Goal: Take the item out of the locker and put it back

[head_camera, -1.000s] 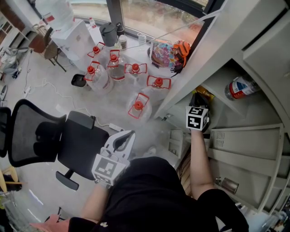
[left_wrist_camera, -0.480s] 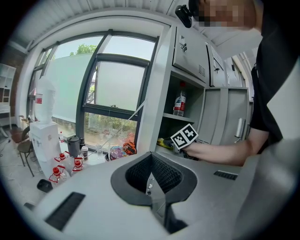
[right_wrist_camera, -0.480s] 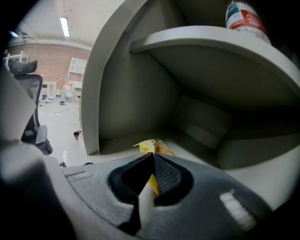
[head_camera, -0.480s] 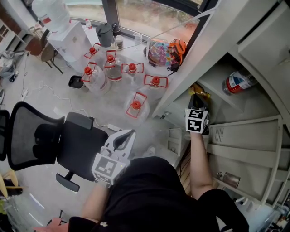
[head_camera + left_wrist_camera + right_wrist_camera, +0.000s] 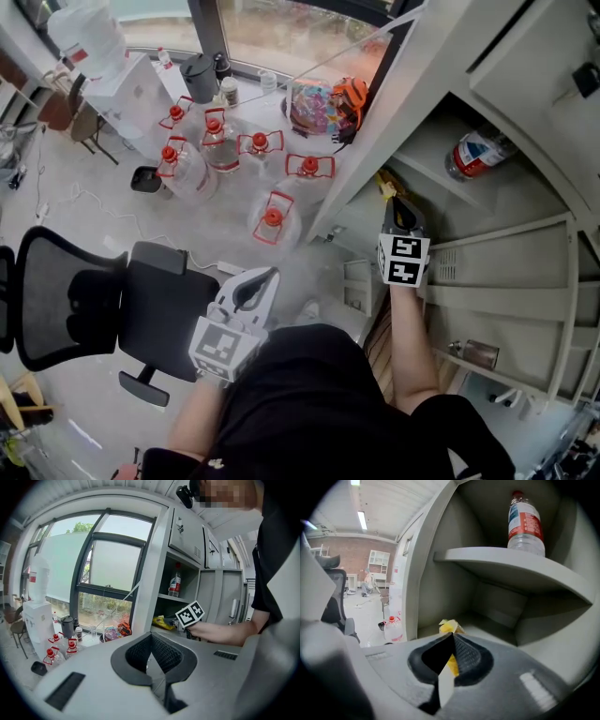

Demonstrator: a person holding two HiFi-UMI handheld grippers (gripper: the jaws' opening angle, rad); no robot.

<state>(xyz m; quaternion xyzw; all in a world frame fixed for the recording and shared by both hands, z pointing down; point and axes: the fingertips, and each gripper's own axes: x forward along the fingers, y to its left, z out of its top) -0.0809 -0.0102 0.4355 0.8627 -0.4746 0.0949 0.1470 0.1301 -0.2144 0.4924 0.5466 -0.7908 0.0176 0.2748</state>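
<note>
Yellow packet (image 5: 449, 626) pinched in right gripper (image 5: 453, 634), poking just past its tips, left gripper (image 5: 152, 634) pressed together

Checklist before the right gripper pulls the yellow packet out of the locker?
1. Right gripper shut on the crinkled yellow packet: ok.
2. Grip firm enough to lift: cannot tell.
3. Packet sits below the grey metal shelf, way out open: ok.
4. Clear plastic bottle with red label upright on that shelf, apart from the gripper: ok.
5. Left gripper shut, empty, away from the shelf: ok.
</note>
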